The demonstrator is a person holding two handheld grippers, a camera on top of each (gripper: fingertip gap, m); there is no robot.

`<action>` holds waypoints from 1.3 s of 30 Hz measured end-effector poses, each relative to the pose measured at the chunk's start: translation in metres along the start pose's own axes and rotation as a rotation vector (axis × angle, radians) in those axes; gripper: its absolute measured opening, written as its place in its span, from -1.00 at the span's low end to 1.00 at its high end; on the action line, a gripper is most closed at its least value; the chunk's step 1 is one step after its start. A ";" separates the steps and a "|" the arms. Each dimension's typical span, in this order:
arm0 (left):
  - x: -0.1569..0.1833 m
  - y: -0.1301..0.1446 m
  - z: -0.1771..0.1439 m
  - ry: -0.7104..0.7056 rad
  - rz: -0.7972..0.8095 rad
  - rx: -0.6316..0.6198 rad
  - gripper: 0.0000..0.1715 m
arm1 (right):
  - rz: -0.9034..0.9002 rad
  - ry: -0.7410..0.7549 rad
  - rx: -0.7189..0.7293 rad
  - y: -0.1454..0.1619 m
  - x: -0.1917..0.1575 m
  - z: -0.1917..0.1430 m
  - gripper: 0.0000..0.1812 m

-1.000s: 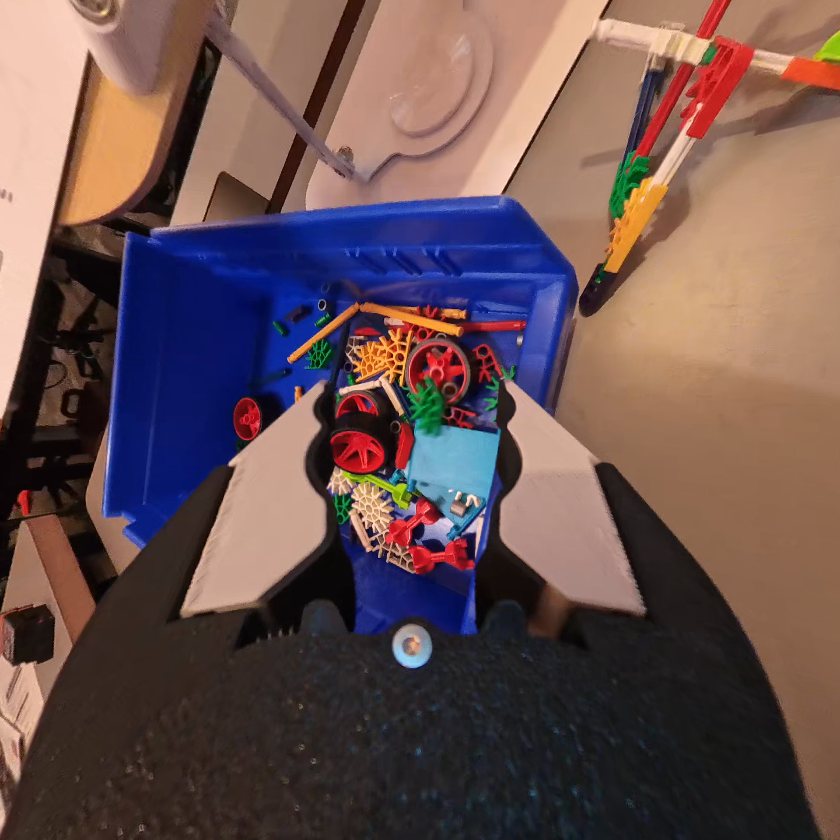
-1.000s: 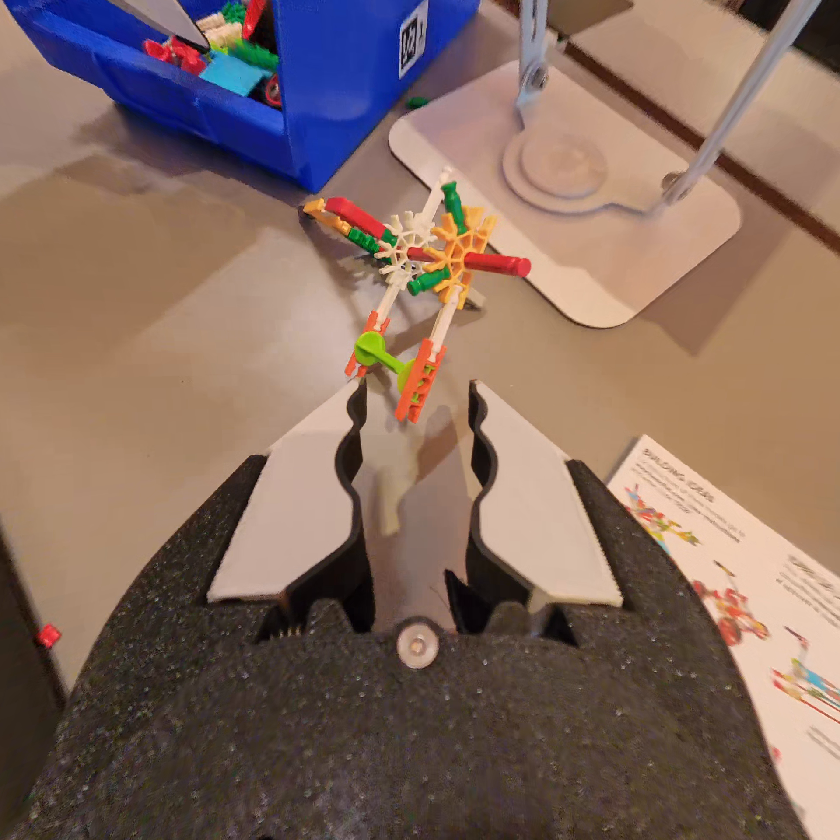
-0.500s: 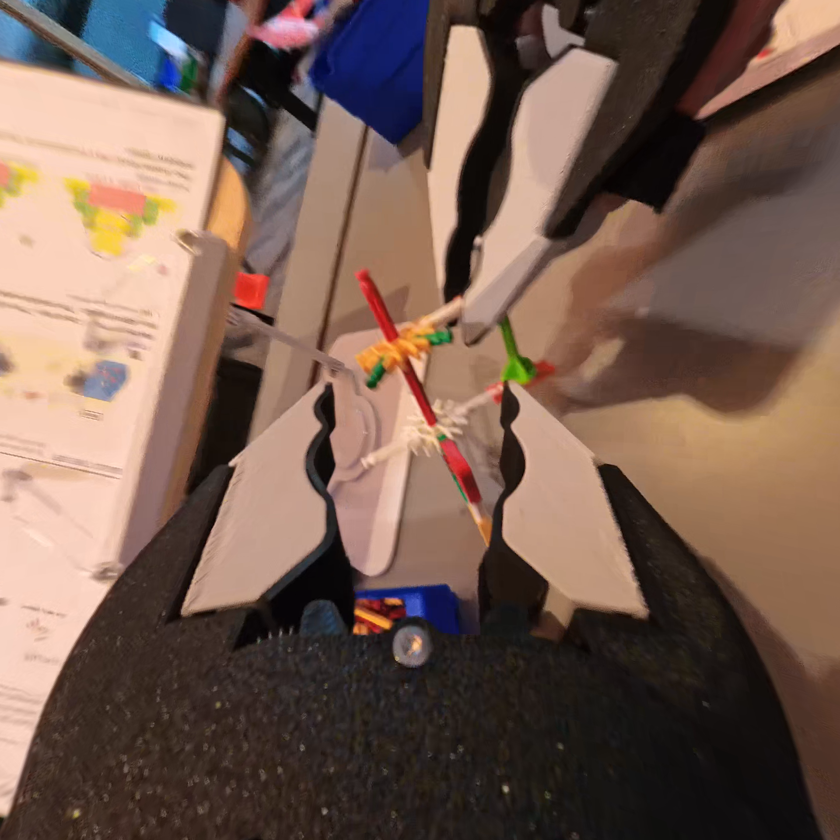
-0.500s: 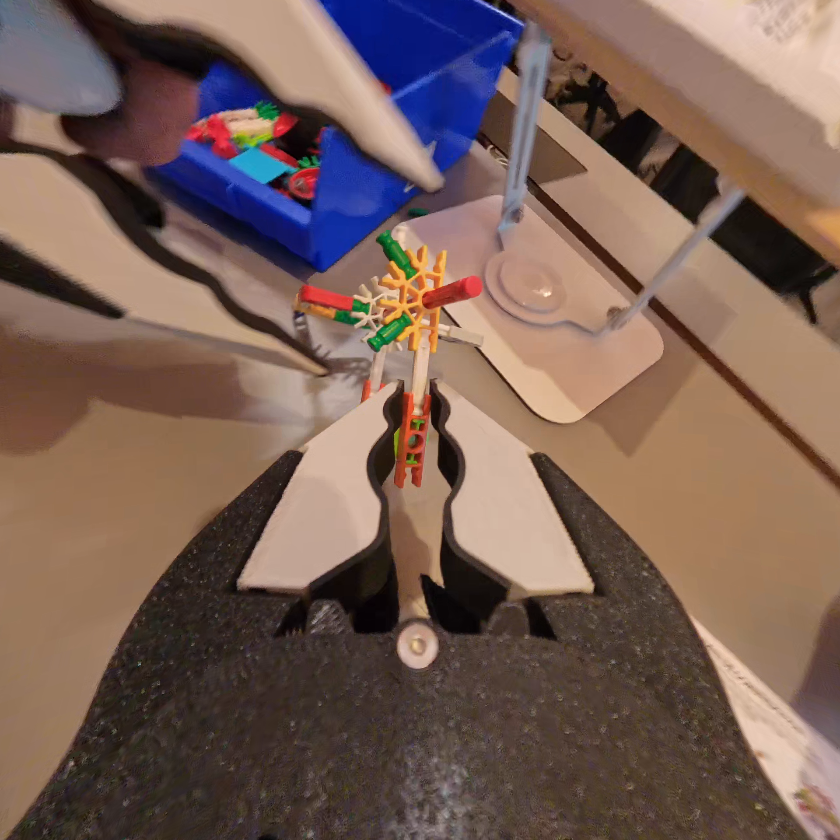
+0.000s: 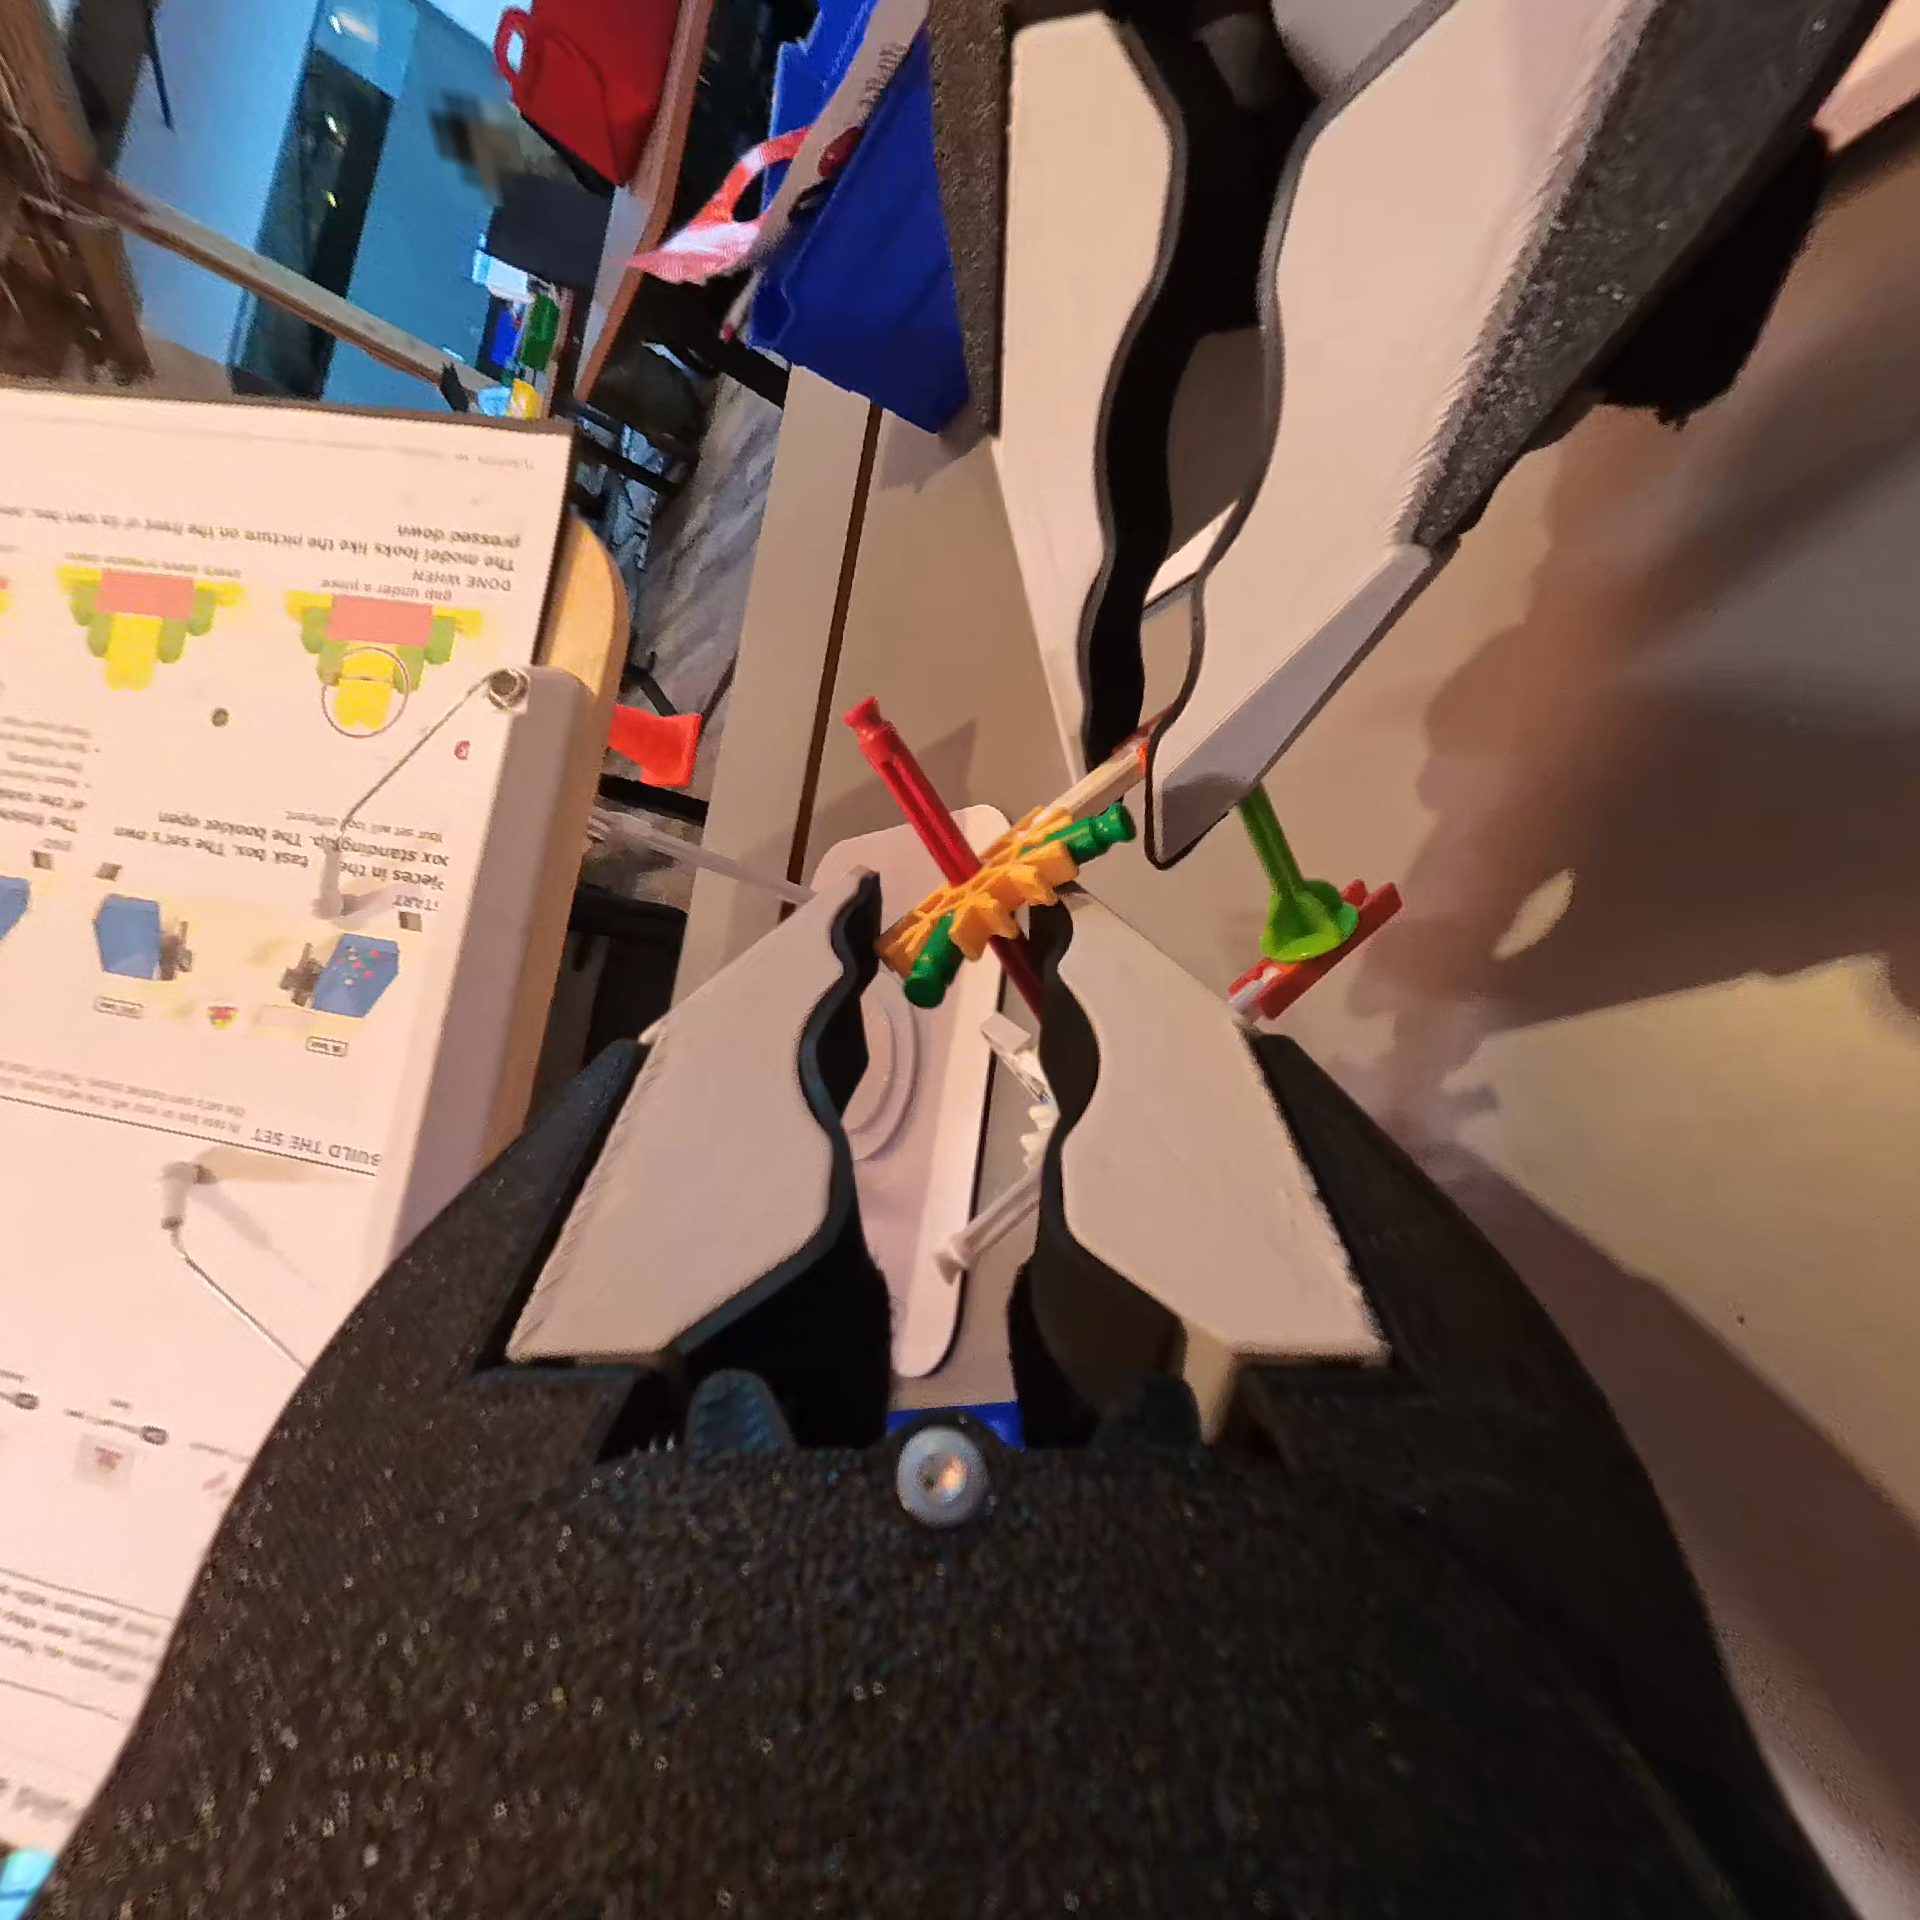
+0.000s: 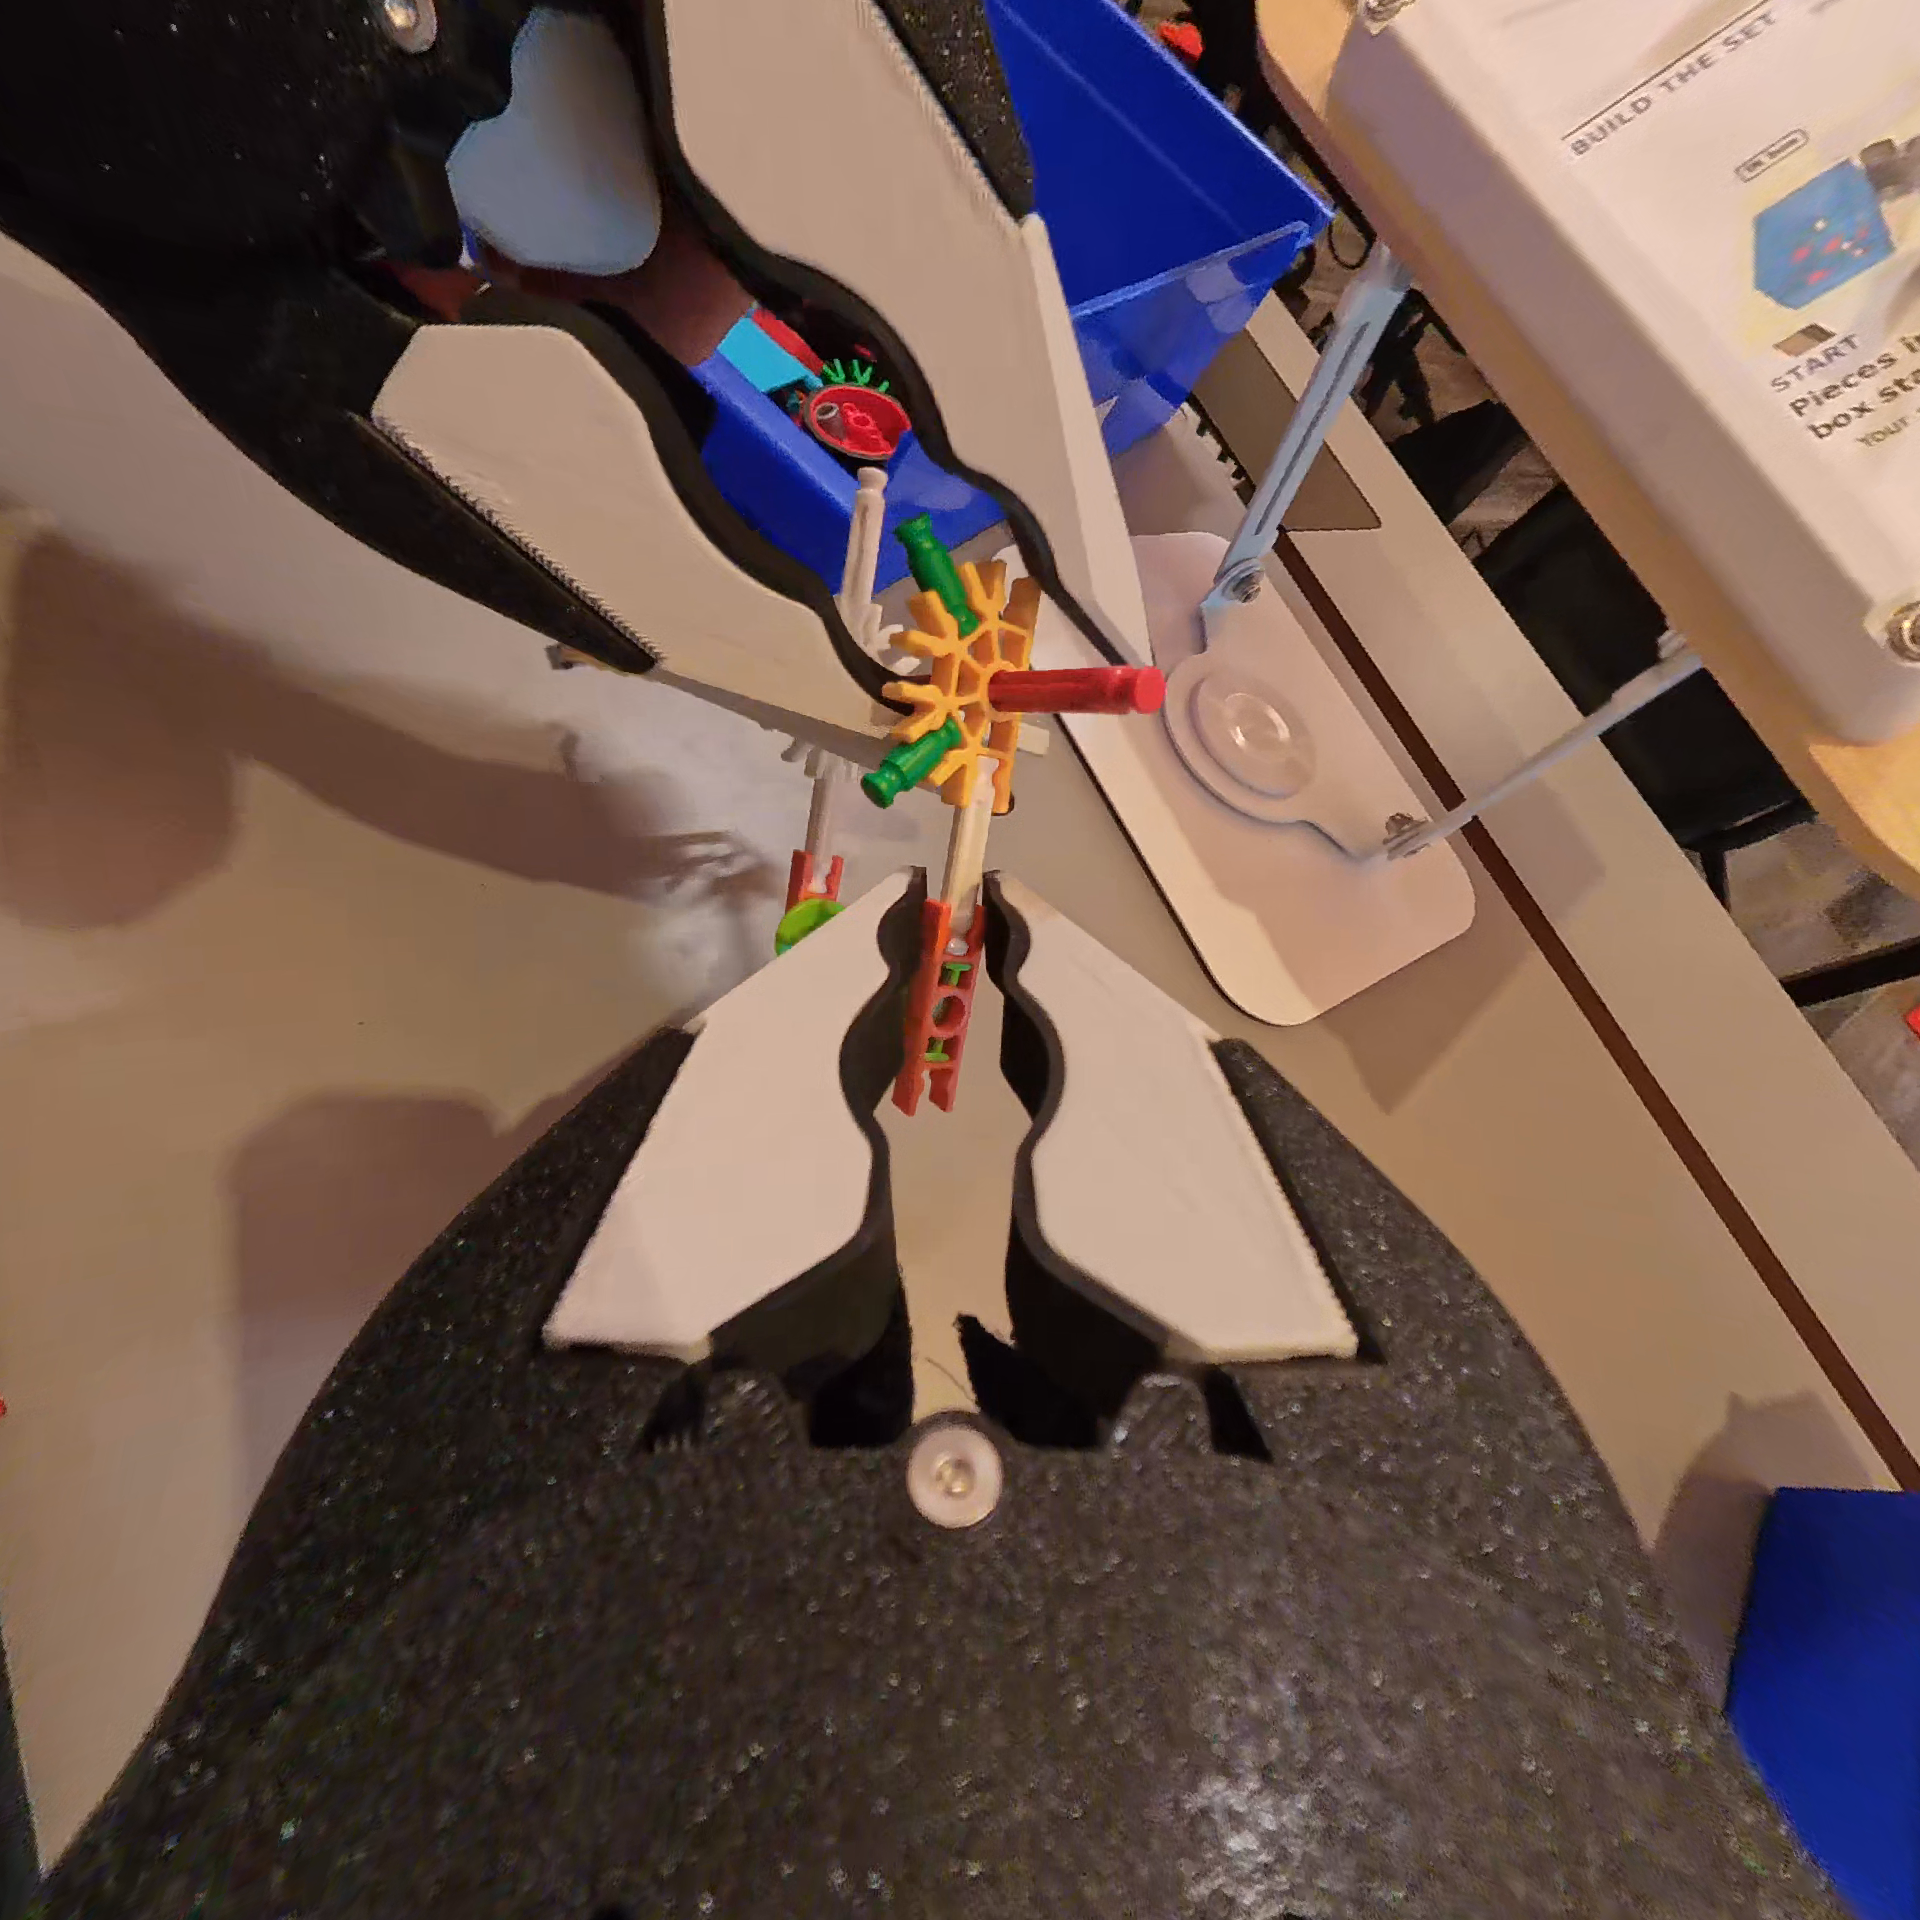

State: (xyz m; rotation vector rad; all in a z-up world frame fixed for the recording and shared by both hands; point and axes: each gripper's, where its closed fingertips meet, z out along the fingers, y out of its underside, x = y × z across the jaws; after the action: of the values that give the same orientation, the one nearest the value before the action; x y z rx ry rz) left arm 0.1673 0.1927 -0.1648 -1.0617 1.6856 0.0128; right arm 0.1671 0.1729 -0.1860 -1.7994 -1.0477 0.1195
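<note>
Orange connector of the rod-and-connector model sits clamped in the right tool; the left tool, unclenched, straddles its yellow hub.

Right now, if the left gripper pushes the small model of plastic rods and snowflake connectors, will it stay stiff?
Probably not wholly. The model is thin plastic rods snapped into a yellow connector, so joints may pop or twist. It looks light and open-framed. The right gripper clamps only one orange end piece, so it may pivot there.
</note>
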 end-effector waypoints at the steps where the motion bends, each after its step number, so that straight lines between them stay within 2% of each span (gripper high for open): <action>1: 0.000 0.000 0.002 -0.003 -0.019 -0.001 -0.70 | 0.017 0.004 0.008 0.000 0.001 0.000 -0.92; 10: 0.004 0.011 0.023 0.007 -0.361 -0.009 -0.72 | 0.244 0.053 0.041 0.009 0.017 0.008 -0.94; 16: 0.014 0.020 0.034 0.040 -0.528 -0.045 -0.73 | 0.263 0.142 -0.020 0.021 0.022 0.018 -0.94; 19: 0.016 0.022 0.035 0.040 -0.503 -0.067 -0.72 | 0.210 0.151 -0.062 0.026 0.021 0.021 -0.94; 22: 0.013 0.012 0.032 0.007 -0.323 -0.057 -0.72 | 0.098 0.132 -0.110 0.031 0.023 0.018 -0.93; 24: 0.020 -0.002 0.033 0.039 -0.243 -0.029 -0.72 | -0.058 0.150 -0.171 0.038 0.021 0.023 -0.92; 25: 0.022 0.001 0.034 0.037 -0.190 -0.063 -0.72 | -0.106 0.167 -0.192 0.041 0.020 0.025 -0.95; 29: 0.014 -0.003 0.032 -0.008 -0.225 -0.045 -0.72 | 0.105 0.122 -0.105 0.032 0.025 0.023 -1.00; 34: 0.013 0.001 0.037 -0.089 -0.202 -0.106 -0.72 | 0.289 0.135 -0.092 0.037 0.027 0.028 -1.00; 39: 0.012 0.001 0.038 -0.129 -0.270 -0.105 -0.73 | 0.338 0.198 -0.100 0.039 0.032 0.027 -1.00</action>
State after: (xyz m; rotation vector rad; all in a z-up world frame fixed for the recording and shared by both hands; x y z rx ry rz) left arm 0.1963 0.2049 -0.1899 -1.3324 1.4285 -0.0037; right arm 0.1965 0.2096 -0.2182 -2.0222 -0.6139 0.0925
